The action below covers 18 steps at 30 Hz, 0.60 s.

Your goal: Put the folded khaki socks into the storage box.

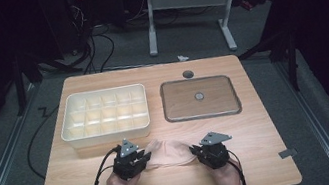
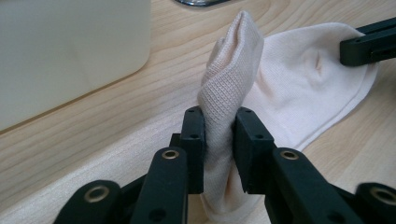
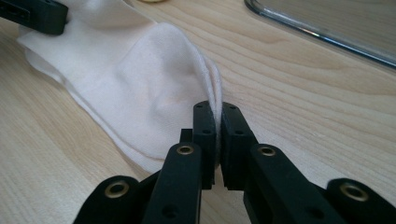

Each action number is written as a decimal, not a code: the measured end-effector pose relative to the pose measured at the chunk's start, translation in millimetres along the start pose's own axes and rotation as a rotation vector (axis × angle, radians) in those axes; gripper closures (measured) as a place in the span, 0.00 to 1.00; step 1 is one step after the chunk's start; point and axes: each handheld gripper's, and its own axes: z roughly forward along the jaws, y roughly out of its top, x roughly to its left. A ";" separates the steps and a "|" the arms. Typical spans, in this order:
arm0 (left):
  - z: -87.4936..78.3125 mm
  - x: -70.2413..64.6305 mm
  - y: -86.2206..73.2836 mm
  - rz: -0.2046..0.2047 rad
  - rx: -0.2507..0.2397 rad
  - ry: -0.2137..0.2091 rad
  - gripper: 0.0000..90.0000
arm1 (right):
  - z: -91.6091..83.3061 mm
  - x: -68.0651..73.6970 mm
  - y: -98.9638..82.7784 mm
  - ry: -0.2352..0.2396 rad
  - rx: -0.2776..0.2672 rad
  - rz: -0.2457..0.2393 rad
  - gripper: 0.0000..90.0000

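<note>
Beige sock (image 1: 168,152) pinched both ends | my left gripper (image 2: 219,135) at 9 bunches fabric, right gripper (image 3: 218,135) at 3 clamps edge | keep tension even, fold slowly

The sock (image 2: 299,88) is looking like soft knit cloth, pale and matt, with tiny ribs showing where it is bunching up. The table (image 1: 259,127) is showing light wood with fine grain lines, smooth and a bit shiny. At 11 o'clock from the sock, the box (image 1: 105,113) is looking like smooth cream plastic. At 1 o'clock, the tray (image 1: 200,97) is shining like metal with a glossy rim. The left gripper (image 2: 219,135) and right gripper (image 3: 218,135) are looking like matt black plastic with small brass-coloured rings.
</note>
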 end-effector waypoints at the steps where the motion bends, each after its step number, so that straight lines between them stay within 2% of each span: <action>1: 1.4 0.5 -0.7 0.004 0.008 0.010 0.80 | 2.2 0.4 -0.4 -0.008 0.007 -0.002 0.96; 5: 2.8 1.7 -2.0 0.003 0.024 0.041 0.68 | 6.5 1.0 -0.9 -0.017 0.021 -0.007 0.95; 7: 3.5 2.9 -3.4 -0.004 0.029 0.055 0.63 | 9.5 0.0 -2.1 -0.007 0.029 -0.001 0.95; 11: 3.6 4.1 -7.1 -0.001 0.024 0.107 0.56 | 10.0 -0.4 -2.0 -0.007 0.028 0.001 0.93; 14: 4.0 4.1 -9.1 0.010 0.033 0.128 0.53 | 10.2 -0.1 -2.1 -0.016 0.028 -0.004 0.90; 18: 4.2 4.6 -9.9 0.024 0.027 0.133 0.51 | 10.2 -0.2 -2.3 -0.018 0.027 -0.003 0.89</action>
